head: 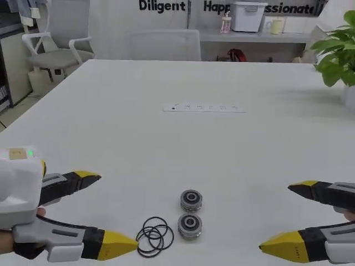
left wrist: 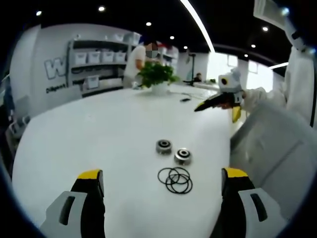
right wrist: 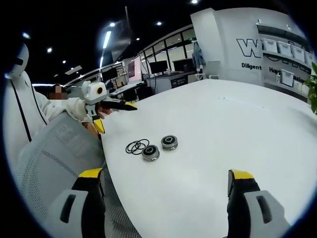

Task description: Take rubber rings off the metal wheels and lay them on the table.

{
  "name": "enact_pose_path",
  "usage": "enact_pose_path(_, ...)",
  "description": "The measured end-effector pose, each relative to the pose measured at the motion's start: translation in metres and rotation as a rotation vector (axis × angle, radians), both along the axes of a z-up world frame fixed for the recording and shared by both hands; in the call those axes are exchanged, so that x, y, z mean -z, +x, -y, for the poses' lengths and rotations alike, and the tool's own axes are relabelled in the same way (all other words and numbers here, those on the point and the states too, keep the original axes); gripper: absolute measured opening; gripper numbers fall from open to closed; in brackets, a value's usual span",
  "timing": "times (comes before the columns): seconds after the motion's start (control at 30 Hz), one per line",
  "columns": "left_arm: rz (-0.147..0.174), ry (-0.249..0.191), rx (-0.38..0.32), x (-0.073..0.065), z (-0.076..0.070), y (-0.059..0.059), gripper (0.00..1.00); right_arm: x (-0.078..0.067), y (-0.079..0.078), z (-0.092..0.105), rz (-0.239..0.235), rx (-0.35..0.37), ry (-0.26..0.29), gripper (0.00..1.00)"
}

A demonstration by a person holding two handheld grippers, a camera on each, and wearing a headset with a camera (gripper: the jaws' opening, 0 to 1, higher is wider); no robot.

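Two metal wheels lie flat on the white table: one (head: 191, 200) farther from me, one (head: 189, 226) nearer. Several black rubber rings (head: 154, 236) lie in an overlapping pile just left of the nearer wheel. My left gripper (head: 110, 210) is open at the lower left, its lower tip close to the rings. My right gripper (head: 288, 217) is open at the lower right, well apart from the wheels. The left gripper view shows the wheels (left wrist: 164, 146) (left wrist: 183, 156) and rings (left wrist: 175, 179) between its jaws. In the right gripper view the wheels (right wrist: 169, 142) (right wrist: 150, 153) and rings (right wrist: 136, 146) lie ahead.
A white power strip (head: 203, 108) lies mid-table. A potted plant (head: 336, 52) stands at the far right edge. Chairs (head: 58, 41) and a shelf with a box (head: 248, 15) are behind the table. A mesh chair back (right wrist: 54, 153) stands by the near edge.
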State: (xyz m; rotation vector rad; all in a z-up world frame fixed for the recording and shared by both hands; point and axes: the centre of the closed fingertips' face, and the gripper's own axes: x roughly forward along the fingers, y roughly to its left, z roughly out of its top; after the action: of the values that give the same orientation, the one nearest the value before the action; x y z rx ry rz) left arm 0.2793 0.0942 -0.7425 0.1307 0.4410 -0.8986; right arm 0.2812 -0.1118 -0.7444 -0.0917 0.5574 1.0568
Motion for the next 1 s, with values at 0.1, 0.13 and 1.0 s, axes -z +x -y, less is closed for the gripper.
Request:
enact_pose_path(0.1,-0.009,0.009,0.007,0.003,0.001,-0.001,1.0,0.007,-0.004,-0.002,-0.014,-0.011,-0.012,1.0)
enact_pose_path(0.13,-0.014,0.011,0.008,0.004,0.001,-0.002,1.0,0.009,-0.006,-0.003,-0.023,-0.014,-0.014,1.0)
enact_pose_path(1.0,-0.09,0.032,0.083,0.021,0.014,-0.02,1.0,0.028,-0.037,0.0,-0.115,0.018,-0.077,1.0)
